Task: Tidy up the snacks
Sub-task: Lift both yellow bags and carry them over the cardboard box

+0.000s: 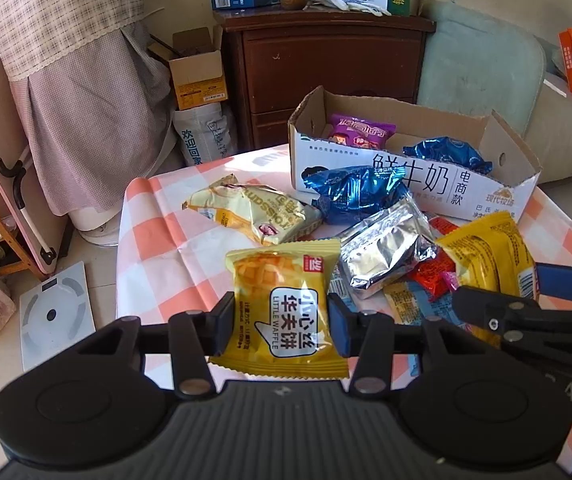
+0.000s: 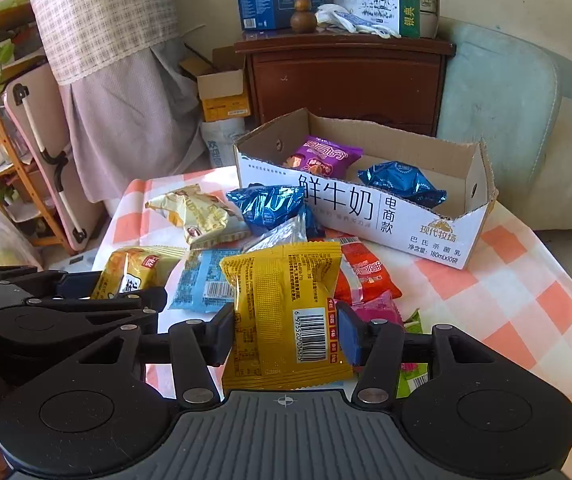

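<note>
My left gripper (image 1: 280, 326) is shut on a yellow Little Waffle packet (image 1: 282, 304), front side up, above the checkered table. My right gripper (image 2: 286, 334) is shut on a second yellow waffle packet (image 2: 286, 312), barcode side up. Each gripper shows in the other view: the right one (image 1: 534, 300), the left one (image 2: 86, 300). The open milk carton box (image 1: 414, 184) (image 2: 366, 208) at the back of the table holds a purple packet (image 1: 360, 132) (image 2: 326, 156) and a blue foil packet (image 1: 450, 154) (image 2: 402, 184).
Loose snacks lie on the table: a cream croissant packet (image 1: 254, 212) (image 2: 198, 216), a blue foil packet (image 1: 354, 192) (image 2: 270, 206), a silver packet (image 1: 390, 248), a light blue packet (image 2: 202, 280), a red packet (image 2: 366, 276). A wooden cabinet (image 1: 326, 68) stands behind.
</note>
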